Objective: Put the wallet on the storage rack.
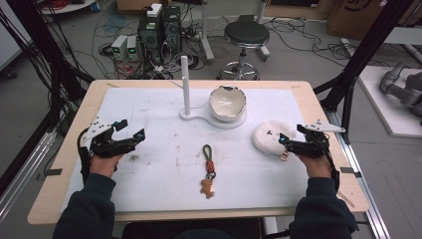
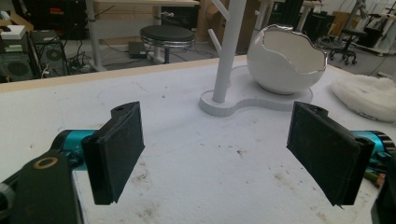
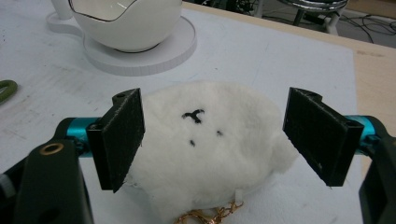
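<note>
The right tongs (image 3: 212, 140) are standing wide apart and released, straddling a white plush keychain (image 3: 210, 163) that is lying on the surface (image 3: 289, 56) between the two black pads without either pad pressing on it. Judged from this, the step in hand is the approach to a grasp on the plush; the next move is calling for the pads to be closing on its soft sides, low enough to be catching the body rather than only the fur. The plush is looking fluffy and rounded, with small black stitched marks on top and a gold chain (image 3: 210, 217) showing at its near edge, just under the tongs.

The left tongs (image 2: 219, 154) are also hanging released, holding nothing, with bare, stained white padding lying between them. Ahead of them a glossy white eggshell-shaped bowl (image 2: 285, 65) with a jagged rim is sitting on a flat white stand (image 2: 224, 105) beside an upright peg (image 2: 226, 51). A corded keychain (image 1: 209, 172) is lying well apart, midway between both tongs.
</note>
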`<state>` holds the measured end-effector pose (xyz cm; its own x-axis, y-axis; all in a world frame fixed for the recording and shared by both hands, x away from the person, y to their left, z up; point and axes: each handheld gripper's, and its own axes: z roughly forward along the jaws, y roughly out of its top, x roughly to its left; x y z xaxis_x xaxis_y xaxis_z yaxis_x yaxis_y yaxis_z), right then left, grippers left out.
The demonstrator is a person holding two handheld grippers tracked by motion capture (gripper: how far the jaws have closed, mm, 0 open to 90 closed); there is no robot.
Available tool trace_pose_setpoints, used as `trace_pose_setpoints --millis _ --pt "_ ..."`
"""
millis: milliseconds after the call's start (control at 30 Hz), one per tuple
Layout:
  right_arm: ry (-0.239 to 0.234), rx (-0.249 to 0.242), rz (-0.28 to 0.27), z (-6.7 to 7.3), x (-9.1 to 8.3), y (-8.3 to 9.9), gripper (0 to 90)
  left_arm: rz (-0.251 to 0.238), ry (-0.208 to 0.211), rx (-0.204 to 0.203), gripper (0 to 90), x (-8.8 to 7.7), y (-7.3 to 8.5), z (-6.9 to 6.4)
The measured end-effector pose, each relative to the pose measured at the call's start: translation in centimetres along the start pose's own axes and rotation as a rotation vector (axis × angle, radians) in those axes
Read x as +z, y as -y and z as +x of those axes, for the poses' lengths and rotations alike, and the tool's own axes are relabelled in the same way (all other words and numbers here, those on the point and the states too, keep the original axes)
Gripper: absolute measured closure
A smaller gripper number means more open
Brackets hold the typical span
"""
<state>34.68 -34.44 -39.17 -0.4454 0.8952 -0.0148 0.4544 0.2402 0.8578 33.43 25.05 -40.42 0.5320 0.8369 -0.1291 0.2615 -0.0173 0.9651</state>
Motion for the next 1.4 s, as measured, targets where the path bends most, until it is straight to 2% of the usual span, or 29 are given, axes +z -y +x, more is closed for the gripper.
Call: trace_pose_setpoints --millis 133,267,367,400,433,467,500,533,633,733,833,867,900,933,967,1000,1033,1100,1133,1167,1200,1233,1333,1367,1400 --pt "0.006 0.005 0.015 -0.2 0.4 0.1 21.3 0.004 0.001 -0.003 18.5 0.2 0.0 -0.1" --pt "0.047 0.037 0.057 -1.0 1.6 0.4 21.2 0.012 0.008 -0.004 18.6 0.5 0.1 -0.2" --pt "0.062 0.039 0.071 -1.5 2.2 0.4 21.3 0.016 0.01 0.0 18.6 0.5 0.1 -0.3" --pt "0.077 0.041 0.097 -1.8 3.0 0.6 21.3 0.017 0.014 0.003 18.6 0.5 0.1 -0.3" --pt "0.077 0.041 0.097 -1.8 3.0 0.6 21.3 0.017 0.014 0.003 18.7 0.5 0.1 -0.3" --pt "0.091 0.05 0.138 -2.3 3.8 0.9 21.2 0.017 0.017 0.0 18.8 0.5 0.2 -0.3" --pt "0.091 0.05 0.138 -2.3 3.8 0.9 21.2 0.019 0.016 -0.001 18.8 0.5 0.2 -0.3" --pt "0.101 0.065 0.179 -2.5 4.6 1.2 21.2 0.021 0.019 -0.002 19.0 0.5 0.3 -0.3" --pt "0.097 0.072 0.204 -2.8 5.2 1.4 21.3 0.028 0.026 -0.005 19.0 0.6 0.3 -0.3" --pt "0.113 0.068 0.237 -3.1 6.0 1.7 21.2 0.033 0.033 -0.004 19.3 0.7 0.4 -0.3" --pt "0.085 0.101 0.259 -3.6 6.3 2.0 21.5 0.041 0.037 -0.011 19.6 0.9 0.5 -0.3" --pt "0.055 0.112 0.262 -3.7 6.4 2.0 27.7 0.044 0.038 -0.008 19.6 0.9 0.5 -0.3" --pt "0.055 0.112 0.262 -3.7 6.4 2.0 27.7 0.046 0.038 -0.006 19.6 0.9 0.5 -0.3" --pt "0.034 0.113 0.263 -3.7 6.4 2.1 31.3 0.049 0.039 -0.003 19.9 0.9 0.5 -0.4" --pt "-0.018 0.122 0.269 -3.7 6.4 2.1 45.5 0.056 0.041 0.0 20.3 1.0 0.5 -0.4" --pt "-0.028 0.129 0.27 -3.7 6.3 2.1 50.3 0.058 0.042 -0.002 20.6 1.0 0.5 -0.6" --pt "-0.028 0.129 0.27 -3.7 6.3 2.1 50.3 0.064 0.043 0.001 20.6 1.0 0.5 -0.7" --pt "-0.052 0.142 0.275 -3.7 6.0 2.0 67.5 0.069 0.046 0.003 21.5 1.1 0.6 -0.9" --pt "-0.046 0.157 0.279 -3.7 5.7 1.9 77.9 0.071 0.049 0.0 21.9 1.1 0.6 -1.0" --pt "-0.078 0.167 0.265 -3.6 5.3 1.9 80.8 0.072 0.05 -0.002 22.0 1.2 0.6 -1.1" --pt "-0.078 0.167 0.265 -3.6 5.3 1.9 80.8 0.073 0.051 -0.004 22.0 1.2 0.6 -1.2" --pt "-0.113 0.167 0.247 -3.2 4.8 1.6 81.5 0.074 0.064 -0.004 22.1 1.4 0.5 -1.5" --pt "-0.163 0.149 0.152 -2.3 3.6 0.8 81.7 0.075 0.085 -0.007 23.1 1.5 0.4 -1.9" --pt "-0.163 0.149 0.152 -2.3 3.6 0.8 81.7 0.076 0.094 -0.01 23.1 1.7 0.4 -2.1" --pt "-0.196 0.123 0.085 -1.6 2.7 0.2 81.9 0.077 0.117 -0.015 23.1 2.1 0.3 -2.6"
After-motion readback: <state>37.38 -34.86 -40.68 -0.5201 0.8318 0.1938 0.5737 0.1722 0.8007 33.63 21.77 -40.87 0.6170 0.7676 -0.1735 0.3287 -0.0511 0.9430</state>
